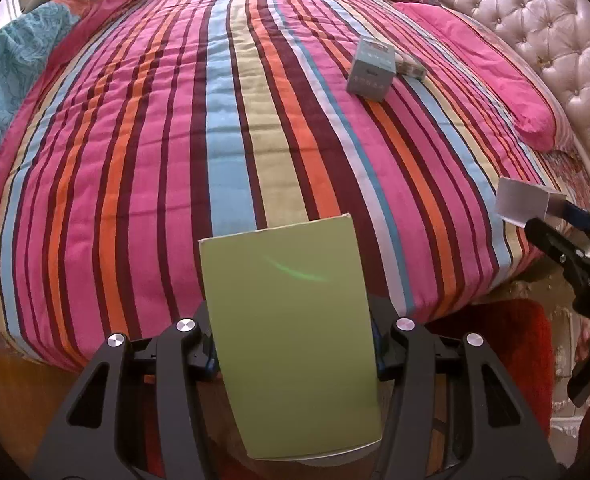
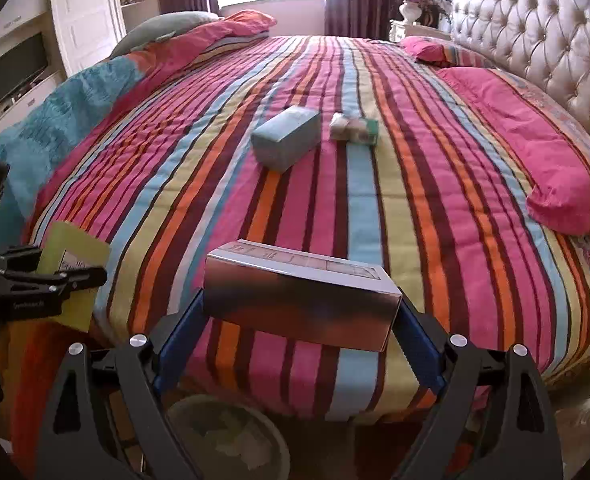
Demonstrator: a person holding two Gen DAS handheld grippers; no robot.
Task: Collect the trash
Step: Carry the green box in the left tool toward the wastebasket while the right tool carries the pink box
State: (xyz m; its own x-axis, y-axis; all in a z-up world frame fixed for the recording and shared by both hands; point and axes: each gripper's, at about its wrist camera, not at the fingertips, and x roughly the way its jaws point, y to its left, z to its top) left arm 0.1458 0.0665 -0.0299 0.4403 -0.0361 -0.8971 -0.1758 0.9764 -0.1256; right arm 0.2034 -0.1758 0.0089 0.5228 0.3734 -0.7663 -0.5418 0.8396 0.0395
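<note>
Bedroom w/ a big bed [image 2: 335, 184] under a striped quilt in pink, orange, blue and maroon; TV unit far left, bright window at back, tufted headboard [image 2: 535, 40] on the right, pink pillow [image 2: 535, 160] below it

Left gripper [image 1: 295, 344], at the near edge of the bed: fingers partly spread and pinching a flat green box [image 1: 291, 340] by its two sides, long axis pointing away from the camera, held above the floor just off the bed. Right view shows the same green box [image 2: 75, 272] at lower left, clamped in black fingers

On the quilt mid-bed, well ahead of both grippers: a teal box [image 2: 285, 142] lying at a slant, long axis running near-left to far-right, and just beside it on the right a small white-and-green pack [image 2: 355, 130]. Both lie loose, nothing touching them. They sit nearer the right gripper's line of sight than the left's

Right gripper [image 2: 299, 312]: fingers spread wide, blue pads pressed on the short ends of a silver box [image 2: 299, 304], long axis crosswise between the fingers, held over the bed's near edge. Below it, on the floor, a round pale bin [image 2: 231, 436] w/ what looks like paper inside, blurred

Judgement: both hands are full, so each box likely goes into the bin before the teal box or pack can be reached
</note>
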